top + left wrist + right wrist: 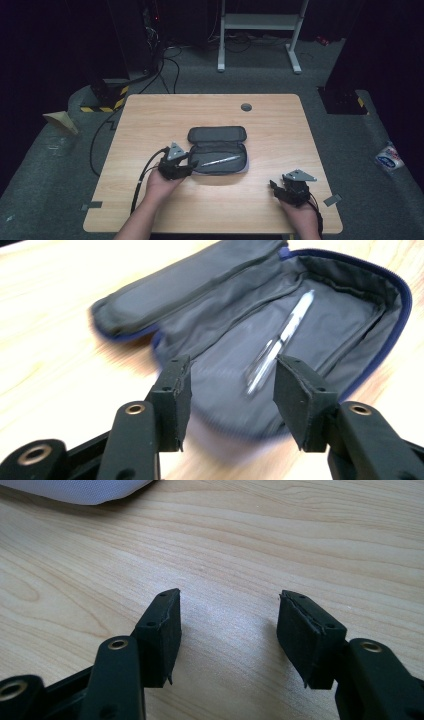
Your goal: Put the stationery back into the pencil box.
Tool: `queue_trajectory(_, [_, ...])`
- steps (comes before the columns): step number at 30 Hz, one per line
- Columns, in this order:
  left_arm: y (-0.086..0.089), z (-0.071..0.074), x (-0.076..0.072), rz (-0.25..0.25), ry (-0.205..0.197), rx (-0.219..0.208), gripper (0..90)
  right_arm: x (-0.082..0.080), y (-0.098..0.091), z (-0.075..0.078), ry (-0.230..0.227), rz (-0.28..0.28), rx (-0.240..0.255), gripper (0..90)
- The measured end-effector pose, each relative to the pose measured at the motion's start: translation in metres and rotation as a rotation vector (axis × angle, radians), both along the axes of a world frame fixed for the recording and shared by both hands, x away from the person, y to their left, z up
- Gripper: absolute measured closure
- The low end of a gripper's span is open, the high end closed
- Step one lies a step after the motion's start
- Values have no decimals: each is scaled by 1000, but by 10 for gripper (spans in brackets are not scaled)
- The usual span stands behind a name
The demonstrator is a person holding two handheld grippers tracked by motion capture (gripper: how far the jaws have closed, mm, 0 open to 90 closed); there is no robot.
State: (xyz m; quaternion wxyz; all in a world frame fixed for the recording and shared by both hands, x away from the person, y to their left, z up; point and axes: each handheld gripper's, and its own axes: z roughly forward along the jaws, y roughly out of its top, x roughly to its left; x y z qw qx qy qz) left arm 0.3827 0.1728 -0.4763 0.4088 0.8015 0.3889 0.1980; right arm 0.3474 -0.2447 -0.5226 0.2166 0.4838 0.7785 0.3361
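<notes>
The pencil case lies unzipped and spread flat at the middle of the wooden table, its lid folded back toward the far edge and its tray toward the person. A pen lies inside the tray, slanting along its length and resting on the grey lining; in the left gripper view the pen appears blurred, with its near end lying between the two pads as seen from that camera but clearly beyond them, on the lining. The left gripper sits at the left end of the case, just beside the tray's near corner, carried in the left hand. In the left gripper view the left gripper has its jaws standing apart at a moderate gap with nothing pressed between the pads, and its tips hover over the blue-trimmed edge of the pencil case. The right gripper rests near the front right corner of the table, well apart from the case, carried in the right hand. In the right gripper view the right gripper has its jaws parted at a moderate gap over bare wood, gripping nothing.
</notes>
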Motion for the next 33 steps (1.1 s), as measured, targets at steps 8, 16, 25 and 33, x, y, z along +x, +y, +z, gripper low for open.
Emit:
queue_trajectory(8, [52, -23, -22, 112, 76, 5, 381, 0, 0, 0, -1, -2, -2, 425])
queue_trajectory(16, [100, -50, -40, 216, 127, -1, 243, 0, 0, 0, 0, -3, -1, 423])
queue_trajectory(25, [98, -53, -48, 253, 100, 67, 147, 0, 1, 0, 0, -12, 1, 419])
queue_trajectory(33, [98, -53, -47, 261, 97, 61, 152, 1, 1, 0, -1, -15, -2, 419])
